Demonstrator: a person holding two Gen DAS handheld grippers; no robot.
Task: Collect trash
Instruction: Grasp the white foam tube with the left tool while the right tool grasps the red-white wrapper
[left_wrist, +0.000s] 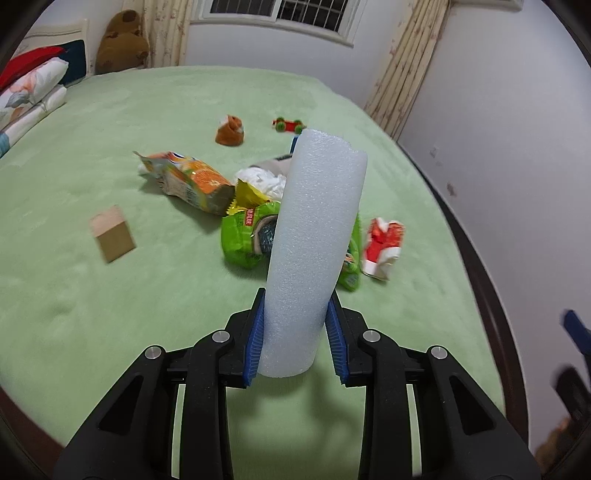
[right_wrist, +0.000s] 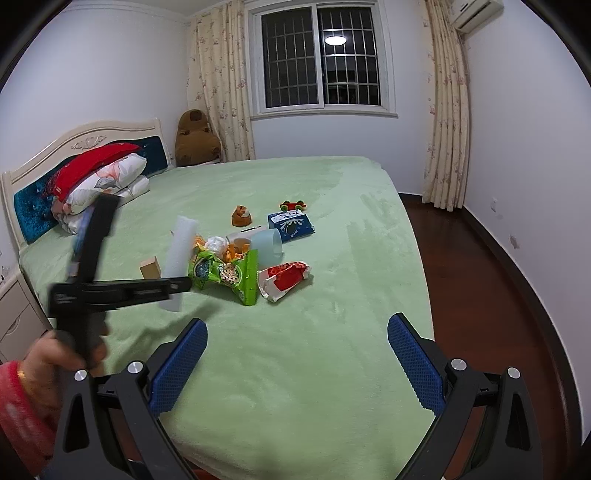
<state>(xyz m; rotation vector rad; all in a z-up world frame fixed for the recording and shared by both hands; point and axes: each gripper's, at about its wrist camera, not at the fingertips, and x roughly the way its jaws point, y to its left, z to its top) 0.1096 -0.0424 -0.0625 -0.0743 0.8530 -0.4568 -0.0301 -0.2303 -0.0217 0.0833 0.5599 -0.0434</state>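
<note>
With the left tongs (left_wrist: 297, 332) clamped low on the white foam tube (left_wrist: 314, 240) above the bed (left_wrist: 110, 314), we lift it slowly (right tongs (right_wrist: 295, 365) gape empty), keeping it upright.

Green bedspread (right_wrist: 295, 350) covers the whole bed, pillows (right_wrist: 107, 177) piled against the headboard (right_wrist: 33, 192). Big brown plush (right_wrist: 195, 138) sits in the corner by the flowery curtains (right_wrist: 221, 81). Barred window (right_wrist: 321, 55), dark outside. AC unit (right_wrist: 476, 13) up top.
</note>
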